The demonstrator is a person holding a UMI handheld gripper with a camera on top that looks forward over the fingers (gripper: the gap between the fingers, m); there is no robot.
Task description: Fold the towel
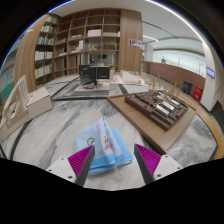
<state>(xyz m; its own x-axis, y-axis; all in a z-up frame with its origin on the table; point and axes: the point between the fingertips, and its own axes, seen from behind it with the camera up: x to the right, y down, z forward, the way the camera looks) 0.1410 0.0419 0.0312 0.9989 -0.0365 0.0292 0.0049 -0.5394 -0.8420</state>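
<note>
A light blue towel (105,146) with small coloured prints lies folded on the marble-patterned table (60,130), just ahead of my gripper (113,161). Its near edge reaches in between my fingertips, resting on the table. My fingers (82,160) stand wide apart on either side of that edge, with magenta pads facing inward. Nothing is pressed between them.
A wooden tray with an architectural model (160,108) sits on the table to the right of the towel. A white box-like object (22,108) stands at the left. Beyond the table are chairs and tall bookshelves (85,40).
</note>
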